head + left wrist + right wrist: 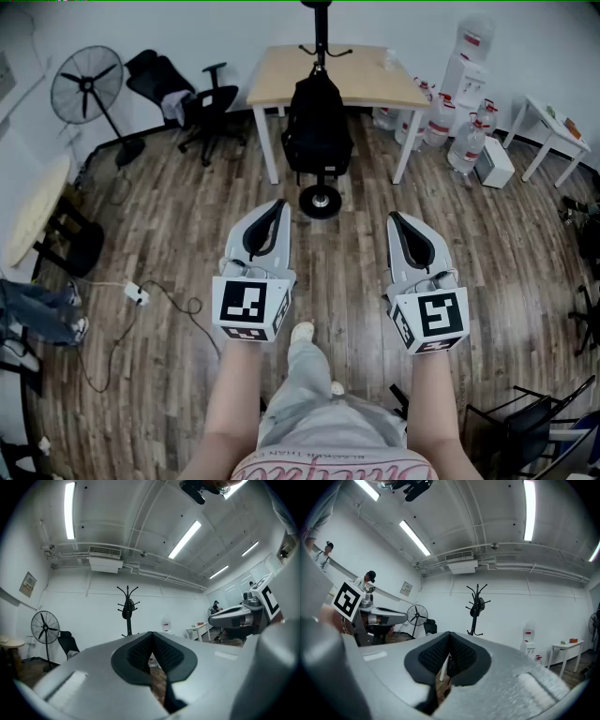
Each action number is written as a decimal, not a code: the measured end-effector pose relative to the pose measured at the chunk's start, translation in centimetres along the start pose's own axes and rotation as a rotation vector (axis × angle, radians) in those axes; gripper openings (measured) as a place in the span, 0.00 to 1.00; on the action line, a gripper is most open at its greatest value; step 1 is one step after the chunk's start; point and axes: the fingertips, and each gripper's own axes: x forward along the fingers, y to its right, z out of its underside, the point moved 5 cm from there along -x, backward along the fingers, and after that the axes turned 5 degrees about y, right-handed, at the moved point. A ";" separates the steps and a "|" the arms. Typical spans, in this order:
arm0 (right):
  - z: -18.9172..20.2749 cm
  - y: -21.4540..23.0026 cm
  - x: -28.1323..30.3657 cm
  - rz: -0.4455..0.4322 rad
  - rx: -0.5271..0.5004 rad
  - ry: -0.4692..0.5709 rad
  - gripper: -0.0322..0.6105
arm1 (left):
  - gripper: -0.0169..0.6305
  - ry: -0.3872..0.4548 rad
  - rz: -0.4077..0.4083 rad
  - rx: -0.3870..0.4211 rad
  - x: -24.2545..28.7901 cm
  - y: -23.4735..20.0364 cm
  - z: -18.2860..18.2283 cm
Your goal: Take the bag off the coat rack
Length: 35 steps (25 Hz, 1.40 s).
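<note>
A black backpack (318, 127) hangs on a black coat rack (321, 37) whose round base (321, 202) stands on the wooden floor ahead of me. The rack's top hooks (127, 592) show above the left gripper's jaws, and the same rack (477, 603) rises beyond the right gripper's jaws. My left gripper (275, 208) and right gripper (397, 220) are held side by side, well short of the bag. Both are shut, with nothing between the jaws.
A light wooden table (333, 77) stands right behind the rack. A floor fan (87, 84) and a black office chair (202, 103) are at the left, water bottles (467, 145) and a small white table (553, 127) at the right. A cable and power strip (139, 295) lie on the floor.
</note>
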 end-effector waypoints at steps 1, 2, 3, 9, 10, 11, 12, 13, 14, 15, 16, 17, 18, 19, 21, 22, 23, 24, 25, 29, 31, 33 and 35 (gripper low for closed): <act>0.2 0.1 0.5 -0.001 0.001 -0.003 0.05 | 0.05 0.000 0.000 -0.001 0.4 -0.3 0.2; 0.5 0.3 1.0 -0.002 0.003 -0.005 0.05 | 0.05 -0.001 0.000 -0.003 0.9 -0.5 0.4; 0.7 0.4 1.5 -0.004 0.007 -0.005 0.05 | 0.05 -0.001 0.000 -0.004 1.4 -0.8 0.7; 1.7 1.9 6.1 0.002 0.038 0.005 0.05 | 0.05 -0.005 0.013 -0.011 5.4 -3.5 2.1; 1.9 2.1 7.1 0.005 0.036 0.002 0.05 | 0.05 -0.006 0.016 -0.012 6.2 -4.1 2.4; 2.2 2.4 8.1 0.007 0.035 -0.002 0.05 | 0.05 -0.007 0.019 -0.013 7.1 -4.8 2.7; 2.4 2.6 9.1 0.010 0.035 -0.006 0.05 | 0.05 -0.009 0.020 -0.015 7.9 -5.4 3.0; 2.7 2.9 10.0 0.012 0.035 -0.012 0.05 | 0.05 -0.010 0.021 -0.018 8.8 -6.0 3.3; 3.0 3.2 11.0 0.014 0.033 -0.017 0.05 | 0.05 -0.010 0.023 -0.021 9.8 -6.6 3.6; 3.2 3.6 11.9 0.016 0.031 -0.022 0.05 | 0.05 -0.011 0.026 -0.023 10.7 -7.1 3.8; 3.4 3.9 12.8 0.018 0.029 -0.026 0.05 | 0.05 -0.011 0.029 -0.025 11.6 -7.7 4.0; 3.5 4.2 13.7 0.018 0.026 -0.029 0.05 | 0.05 -0.012 0.033 -0.025 12.4 -8.2 4.2; 3.6 4.3 14.6 0.017 0.024 -0.032 0.05 | 0.05 -0.013 0.038 -0.024 13.2 -8.7 4.4; 3.7 4.5 15.5 0.016 0.022 -0.034 0.05 | 0.05 -0.014 0.044 -0.022 13.9 -9.2 4.5; 3.9 4.7 17.2 0.017 0.021 -0.034 0.05 | 0.05 -0.015 0.054 -0.017 15.2 -10.4 4.8; 3.9 4.8 18.1 0.017 0.023 -0.033 0.05 | 0.05 -0.015 0.056 -0.016 15.8 -11.1 4.9; 4.0 4.8 18.9 0.016 0.025 -0.032 0.05 | 0.05 -0.015 0.055 -0.017 16.4 -11.8 5.1; 4.2 4.8 19.8 0.015 0.023 -0.033 0.05 | 0.05 -0.015 0.053 -0.020 17.0 -12.6 5.3; 4.4 4.7 20.7 0.014 0.020 -0.036 0.05 | 0.05 -0.015 0.052 -0.023 17.6 -13.4 5.6; 4.8 4.6 24.1 0.029 0.013 -0.037 0.05 | 0.05 -0.011 0.073 -0.022 19.9 -15.9 6.6; 5.0 4.5 25.6 0.034 0.008 -0.037 0.05 | 0.05 -0.008 0.086 -0.023 21.1 -16.9 6.9; 5.3 4.3 26.8 0.032 -0.008 -0.044 0.05 | 0.05 -0.005 0.098 -0.028 22.3 -17.6 7.2; 5.6 4.4 27.9 0.034 -0.023 -0.056 0.05 | 0.05 -0.005 0.109 -0.031 23.3 -18.2 7.5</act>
